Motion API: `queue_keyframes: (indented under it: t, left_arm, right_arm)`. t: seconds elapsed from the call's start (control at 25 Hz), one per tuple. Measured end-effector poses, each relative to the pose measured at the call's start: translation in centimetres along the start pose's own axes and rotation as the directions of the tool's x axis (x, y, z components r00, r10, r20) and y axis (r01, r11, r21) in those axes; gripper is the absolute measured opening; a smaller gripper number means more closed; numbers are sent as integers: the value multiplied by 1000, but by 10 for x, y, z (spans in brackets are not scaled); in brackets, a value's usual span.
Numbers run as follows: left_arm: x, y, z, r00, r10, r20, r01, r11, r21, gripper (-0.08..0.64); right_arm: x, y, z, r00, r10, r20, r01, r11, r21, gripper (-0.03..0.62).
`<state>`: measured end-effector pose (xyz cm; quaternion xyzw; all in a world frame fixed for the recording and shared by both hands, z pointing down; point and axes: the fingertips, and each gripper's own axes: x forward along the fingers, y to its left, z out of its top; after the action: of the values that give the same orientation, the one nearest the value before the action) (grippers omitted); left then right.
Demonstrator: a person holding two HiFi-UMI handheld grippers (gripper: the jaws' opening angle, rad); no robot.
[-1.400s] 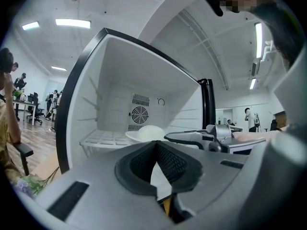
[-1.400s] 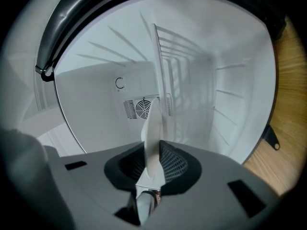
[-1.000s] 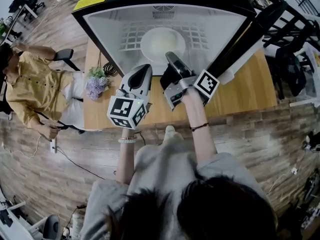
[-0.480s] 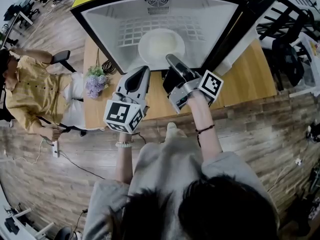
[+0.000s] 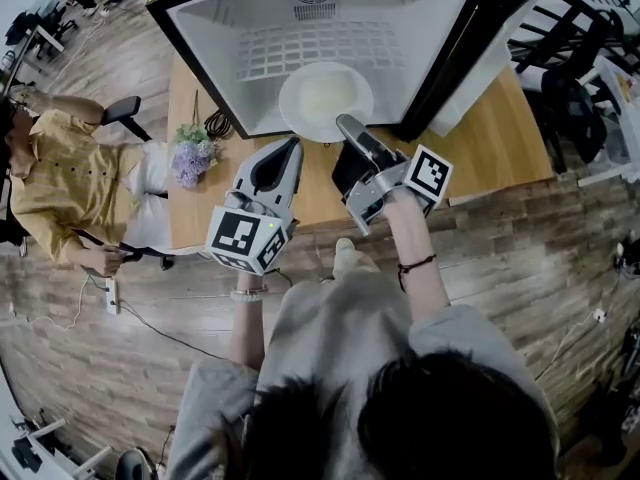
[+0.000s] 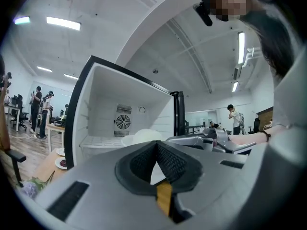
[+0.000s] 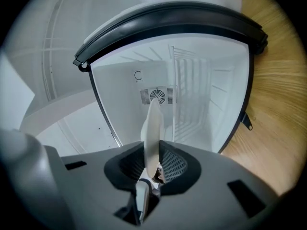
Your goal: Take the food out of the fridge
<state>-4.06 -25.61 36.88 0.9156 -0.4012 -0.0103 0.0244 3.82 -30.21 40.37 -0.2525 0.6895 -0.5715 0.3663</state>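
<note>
A white plate (image 5: 325,98) with pale food sits at the front lip of the open fridge (image 5: 220,38), partly out over the wooden table (image 5: 490,148). My right gripper (image 5: 346,124) is shut on the plate's near rim. In the right gripper view the plate (image 7: 152,123) stands edge-on between the pads of the right gripper (image 7: 153,163), with the fridge's back fan behind it. My left gripper (image 5: 290,146) hovers just left of the plate, touching nothing, its jaws meeting at the tips. The left gripper view shows the left gripper (image 6: 156,150) with the plate (image 6: 144,137) beyond it.
The fridge door (image 5: 480,58) hangs open at the right. Purple flowers (image 5: 193,158) lie on the table's left end, beside a seated person in a yellow shirt (image 5: 60,168). Small plates (image 6: 61,163) rest on the table left of the fridge. Black chairs (image 5: 575,88) stand at right.
Both grippers have drawn back toward me. The plate came with the right gripper from deeper on the fridge shelf to its front lip.
</note>
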Motion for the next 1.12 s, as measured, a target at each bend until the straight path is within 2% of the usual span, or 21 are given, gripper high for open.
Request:
queue_keyframes:
  t: [0.4,1.12]
  left_arm:
    - [-26,-22,-2,999,-44,8,44,999,-5,8]
    - [-38,-35,-2,998,-66,7,66,998,-1,8]
  right_arm:
    - [-30,3,-22,1000,-3,0,3,1000,1,66]
    - [-50,3,-32,999,-23,25,23,1000,-2,66]
